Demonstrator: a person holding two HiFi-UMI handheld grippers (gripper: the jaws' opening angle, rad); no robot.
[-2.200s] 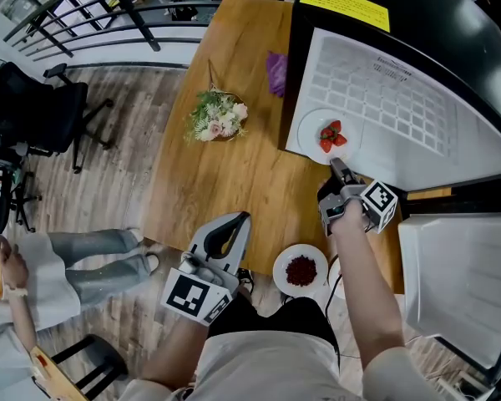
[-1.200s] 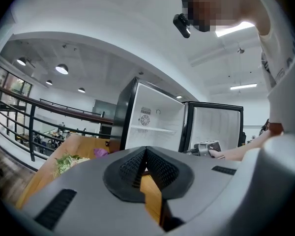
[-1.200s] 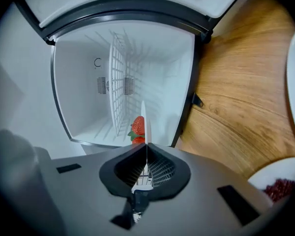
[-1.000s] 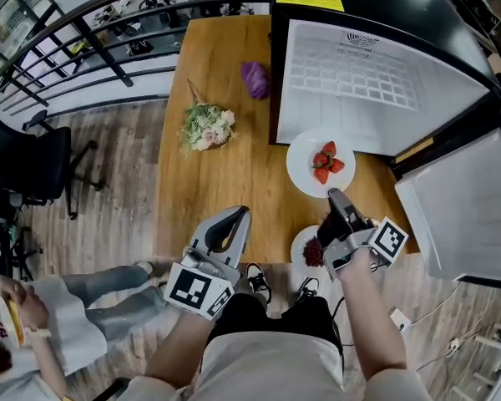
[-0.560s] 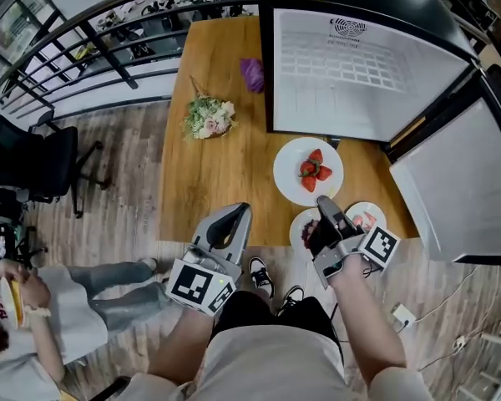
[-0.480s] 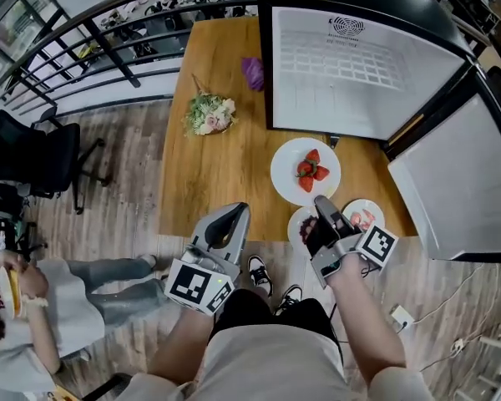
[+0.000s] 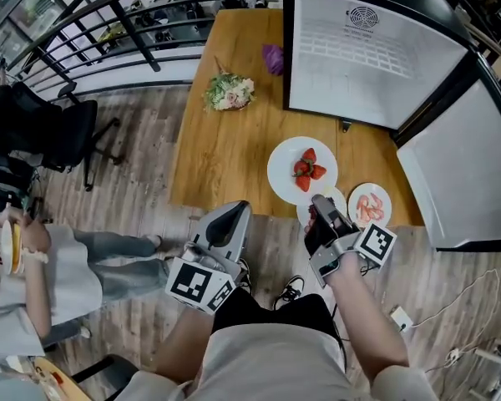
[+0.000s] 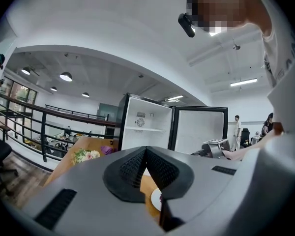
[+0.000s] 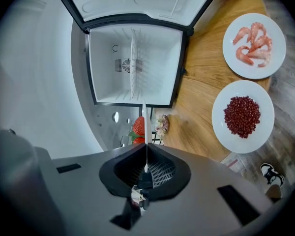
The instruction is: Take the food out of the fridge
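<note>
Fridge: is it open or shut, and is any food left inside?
Open and empty: the fridge has its door swung wide, and the white inside shows only a shelf and a fan.

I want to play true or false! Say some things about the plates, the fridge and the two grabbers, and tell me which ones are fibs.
1. The right gripper is clamped on the rim of the strawberry plate. True.
2. The shrimp plate sits inside the fridge. False: it lies on the wooden table.
3. The left gripper holds the flowers. False: its jaws are together with nothing between them, and the flowers lie far off on the table.
4. The fridge door is open. True.
5. The plate of small red bits is next to the shrimp plate. True.
</note>
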